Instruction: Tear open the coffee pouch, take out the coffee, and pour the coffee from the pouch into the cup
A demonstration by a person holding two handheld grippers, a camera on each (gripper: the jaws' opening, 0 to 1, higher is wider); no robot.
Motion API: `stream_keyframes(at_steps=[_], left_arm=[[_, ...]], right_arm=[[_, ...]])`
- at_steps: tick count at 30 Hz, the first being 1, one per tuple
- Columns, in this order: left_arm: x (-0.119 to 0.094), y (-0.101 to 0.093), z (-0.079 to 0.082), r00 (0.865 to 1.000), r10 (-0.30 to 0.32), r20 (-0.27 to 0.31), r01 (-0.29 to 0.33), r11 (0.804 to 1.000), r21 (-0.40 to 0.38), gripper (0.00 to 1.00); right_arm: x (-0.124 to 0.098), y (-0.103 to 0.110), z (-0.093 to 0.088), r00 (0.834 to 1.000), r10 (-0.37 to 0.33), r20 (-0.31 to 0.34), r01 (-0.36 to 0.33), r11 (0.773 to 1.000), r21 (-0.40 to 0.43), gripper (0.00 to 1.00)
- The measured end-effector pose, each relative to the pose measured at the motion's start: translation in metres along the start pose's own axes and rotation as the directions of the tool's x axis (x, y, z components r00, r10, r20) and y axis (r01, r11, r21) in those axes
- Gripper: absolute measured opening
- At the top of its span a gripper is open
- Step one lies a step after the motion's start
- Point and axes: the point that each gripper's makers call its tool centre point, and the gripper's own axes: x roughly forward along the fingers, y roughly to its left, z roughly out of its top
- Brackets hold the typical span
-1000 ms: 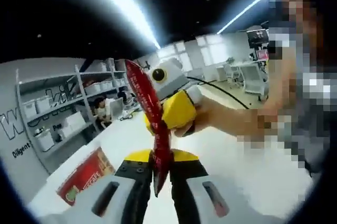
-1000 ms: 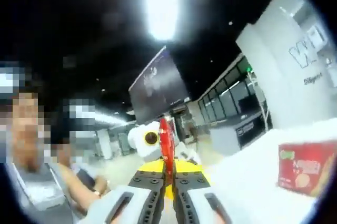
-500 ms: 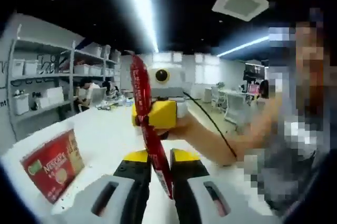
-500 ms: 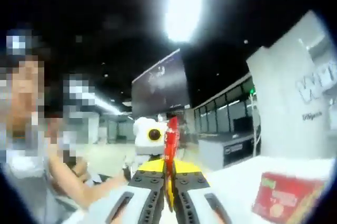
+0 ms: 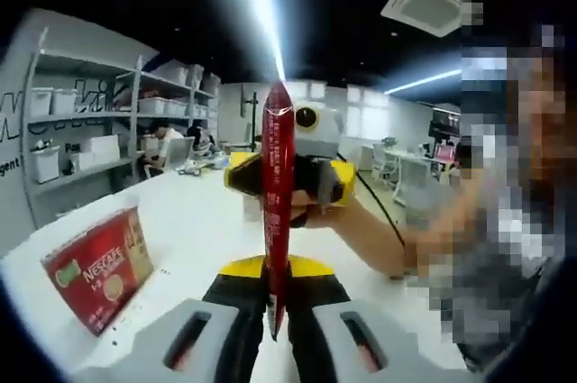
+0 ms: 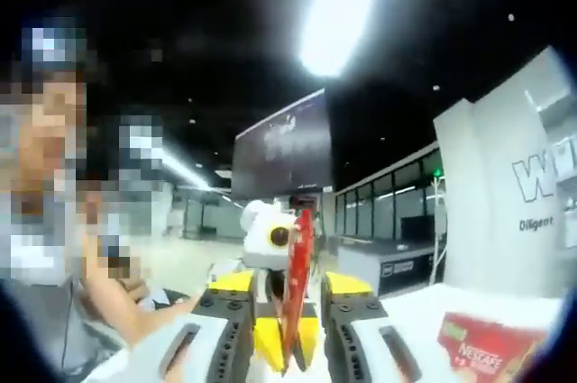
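The coffee pouch (image 5: 277, 212) stood upright in mid-air above the white table (image 5: 194, 221), its lower end clamped between my left gripper (image 5: 273, 297)'s jaws. My right gripper (image 6: 290, 324) held the same stick edge-on, though its jaws looked parted, so I could not tell how firmly they bit. I judged 2 risks: an unsealed pull could slip off the foil, and a sudden tear this high could scatter powder. The red Nescafe box (image 5: 95, 268) sat near the table's left edge. I saw no cup.
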Motion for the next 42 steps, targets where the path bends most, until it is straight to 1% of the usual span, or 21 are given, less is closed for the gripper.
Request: stream_keyframes(at_steps=[3,7,10,13,16,19,20,21,22,23,24,26,28,30,34,36,38,39,40,41,42], left_arm=[[0.002,0.002,-0.007,0.999,0.007,-0.033,-0.006,1.0,0.01,0.1],[0.003,0.002,-0.011,0.998,0.007,-0.055,-0.006,1.0,0.018,0.1],[0.003,0.004,-0.015,0.998,0.01,-0.07,-0.009,1.0,0.009,0.1],[0.003,0.004,-0.016,0.997,0.002,-0.073,-0.002,1.0,0.009,0.1],[0.003,0.005,-0.018,0.997,0.009,-0.077,-0.007,1.0,0.02,0.1],[0.005,0.001,-0.014,0.999,-0.013,-0.052,0.013,1.0,0.003,0.11],[0.005,-0.001,-0.012,0.999,-0.019,-0.043,0.019,1.0,0.012,0.12],[0.006,0.0,-0.008,1.0,-0.017,-0.026,0.019,0.998,0.062,0.15],[0.007,0.001,-0.003,1.0,-0.001,-0.001,0.001,0.995,0.105,0.18],[0.006,0.0,0.001,1.0,0.006,0.015,-0.008,0.992,0.126,0.23],[0.006,-0.001,0.001,1.0,0.007,0.015,-0.009,0.993,0.122,0.24],[0.004,-0.002,0.008,0.999,0.006,0.034,-0.01,0.993,0.113,0.22],[0.002,-0.003,0.018,0.997,0.001,0.078,-0.01,0.993,0.114,0.22],[-0.001,-0.006,0.024,0.995,-0.008,0.101,-0.004,0.994,0.113,0.2],[-0.004,-0.004,0.027,0.993,-0.001,0.118,-0.013,0.994,0.112,0.18],[-0.005,-0.003,0.027,0.993,0.005,0.119,-0.018,0.994,0.111,0.14],[-0.006,-0.002,0.026,0.993,0.0,0.118,-0.011,0.996,0.089,0.12],[-0.007,-0.002,0.026,0.993,0.001,0.118,-0.011,0.996,0.087,0.11],[-0.007,-0.002,0.025,0.993,0.002,0.114,-0.012,0.996,0.087,0.11],[-0.007,0.0,0.021,0.996,0.008,0.09,-0.016,0.996,0.089,0.11],[-0.006,0.0,0.019,0.997,0.008,0.083,-0.016,0.996,0.09,0.11]], right_arm=[[-0.002,-0.002,0.006,1.0,-0.011,0.023,0.011,1.0,0.013,0.24],[-0.006,-0.01,0.011,0.997,-0.056,0.046,0.054,0.998,0.039,0.2],[-0.009,-0.005,0.016,0.996,-0.033,0.082,0.026,0.996,0.091,0.19],[-0.009,-0.003,0.014,0.997,-0.035,0.075,0.027,0.994,0.107,0.11],[-0.01,-0.004,0.012,0.997,-0.043,0.065,0.035,0.993,0.111,0.11],[-0.012,-0.004,0.015,0.995,-0.068,0.068,0.061,0.993,0.1,0.08],[-0.012,-0.004,0.017,0.995,-0.071,0.073,0.064,0.993,0.1,0.07],[-0.012,-0.004,0.018,0.994,-0.075,0.074,0.068,0.993,0.099,0.06],[-0.012,-0.005,0.017,0.995,-0.084,0.059,0.078,0.993,0.093,0.06],[-0.012,-0.003,0.014,0.996,-0.085,0.041,0.081,0.993,0.084,0.05],[-0.01,-0.004,0.012,0.996,-0.09,0.027,0.088,0.993,0.079,0.05],[-0.008,-0.004,0.008,0.996,-0.095,0.004,0.094,0.993,0.075,0.05],[-0.006,-0.002,0.004,0.995,-0.093,-0.018,0.094,0.993,0.075,0.04],[-0.002,-0.001,0.001,0.995,-0.091,-0.037,0.094,0.993,0.068,0.04],[0.002,0.001,-0.004,0.994,-0.088,-0.061,0.092,0.994,0.062,0.04],[0.002,0.0,-0.005,0.994,-0.083,-0.07,0.087,0.994,0.061,0.05],[0.003,0.002,-0.005,0.996,-0.06,-0.068,0.063,0.997,0.05,0.06],[0.003,0.004,-0.005,0.997,-0.041,-0.066,0.042,0.999,0.019,0.07],[0.002,0.004,-0.006,0.997,-0.042,-0.068,0.042,0.999,-0.009,0.08],[0.001,0.004,-0.007,0.997,-0.038,-0.067,0.038,0.999,-0.003,0.11],[0.0,0.005,-0.006,0.998,-0.027,-0.062,0.028,1.0,0.008,0.13]])
